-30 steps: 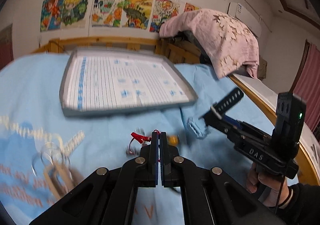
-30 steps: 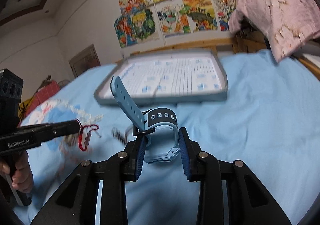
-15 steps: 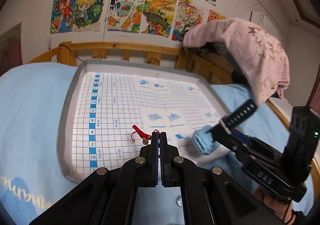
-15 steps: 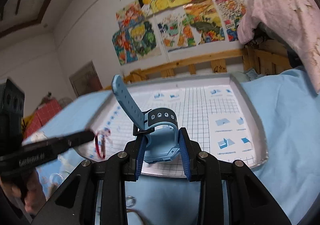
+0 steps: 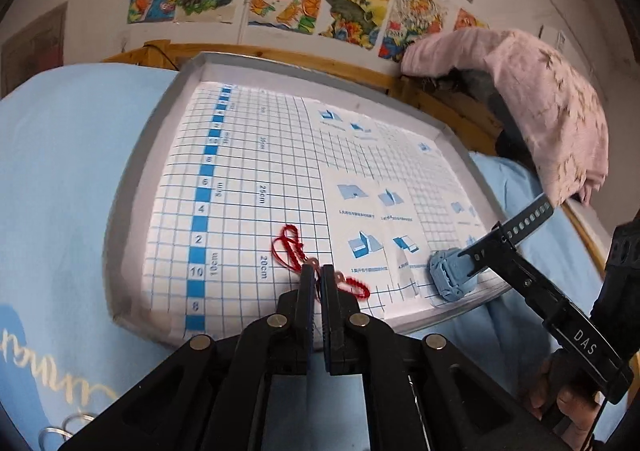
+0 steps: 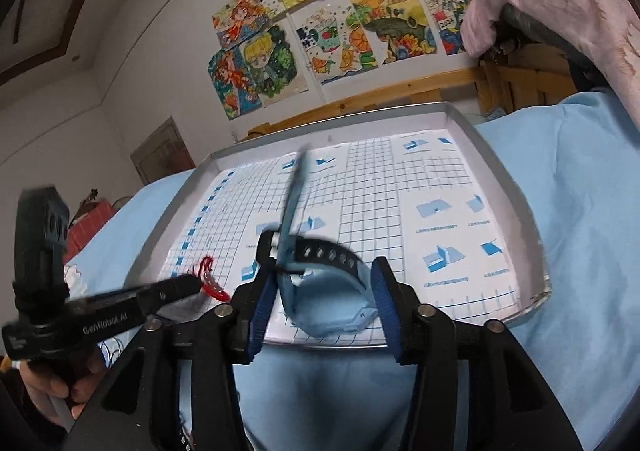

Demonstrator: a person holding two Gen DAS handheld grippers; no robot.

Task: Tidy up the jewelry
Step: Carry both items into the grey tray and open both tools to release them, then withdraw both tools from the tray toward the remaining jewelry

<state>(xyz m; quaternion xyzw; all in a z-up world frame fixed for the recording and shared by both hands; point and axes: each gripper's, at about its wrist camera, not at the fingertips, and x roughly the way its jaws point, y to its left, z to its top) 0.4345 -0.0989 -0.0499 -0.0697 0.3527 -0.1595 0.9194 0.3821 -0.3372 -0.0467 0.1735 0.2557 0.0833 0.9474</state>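
My left gripper [image 5: 316, 271] is nearly shut on a red cord bracelet [image 5: 290, 247], which now lies on the gridded floor of the grey tray [image 5: 132, 187] near its front edge. My right gripper [image 6: 324, 291] has its jaws apart around a light blue watch [image 6: 332, 303] that rests on the tray's front right part [image 5: 452, 275]; whether the pads still touch the watch I cannot tell. The watch strap [image 6: 294, 203] sticks up, blurred. The left gripper [image 6: 192, 283] and bracelet [image 6: 208, 275] also show in the right wrist view.
The tray [image 6: 516, 191] lies on a light blue bedsheet [image 6: 580, 211]. A wooden bed rail [image 5: 280, 59] and a pink cloth [image 5: 540, 99] are behind it. Metal rings [image 5: 64, 427] lie on the sheet at the near left.
Both grippers came down onto the tray. The bracelet now rests on the tray floor. The right jaws have spread wider around the watch, which sits on the tray.
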